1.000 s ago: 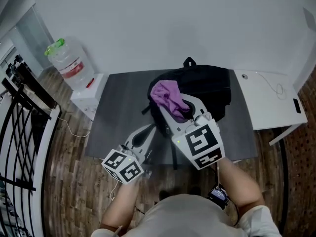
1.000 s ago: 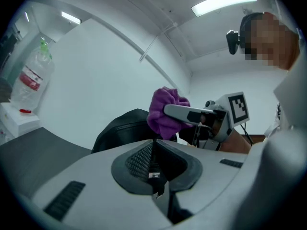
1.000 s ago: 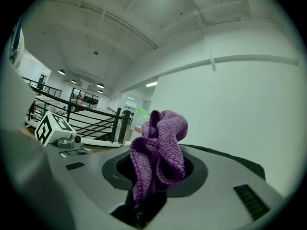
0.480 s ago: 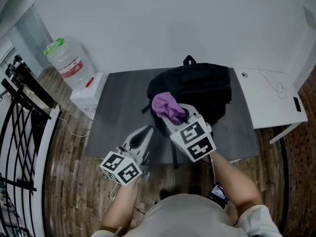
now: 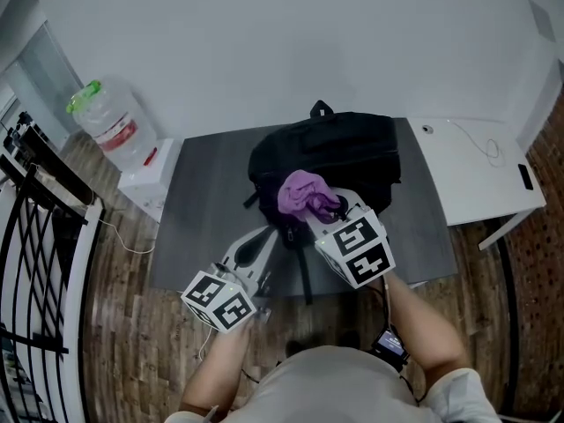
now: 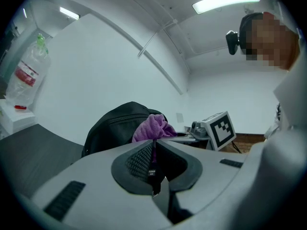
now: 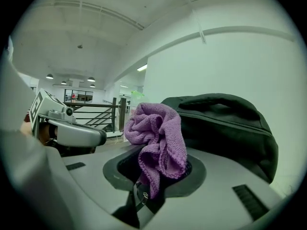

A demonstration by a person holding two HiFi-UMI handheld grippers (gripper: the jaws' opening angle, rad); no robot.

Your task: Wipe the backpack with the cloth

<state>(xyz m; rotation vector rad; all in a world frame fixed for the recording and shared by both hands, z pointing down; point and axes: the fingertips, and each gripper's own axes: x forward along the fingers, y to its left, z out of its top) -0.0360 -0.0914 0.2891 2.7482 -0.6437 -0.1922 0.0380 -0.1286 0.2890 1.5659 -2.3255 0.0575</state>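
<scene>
- Left gripper [image 5: 262,239]: nearest, jaws pressed together, nothing between.
- Right gripper [image 5: 322,210]: jaws pinching bunched purple terry cloth [image 5: 304,194]; cloth over near side of black fabric backpack [image 5: 352,152], contact uncertain.
- Backpack lies on dark grey tabletop [image 5: 198,205], toward far edge.
- Judged method: press cloth flat, overlapping strokes, left gripper steadying bag.
- Count: grippers 2; cloth 1; backpack 1.

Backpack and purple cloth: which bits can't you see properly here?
Backpack near side: head view, covered by the cloth and right gripper.
Whether cloth touches backpack: no view shows the contact.
Backpack's bottom: left gripper view, hidden behind the left gripper.
Anything pinched in the left gripper: its jaws look together; too thin to tell.
</scene>
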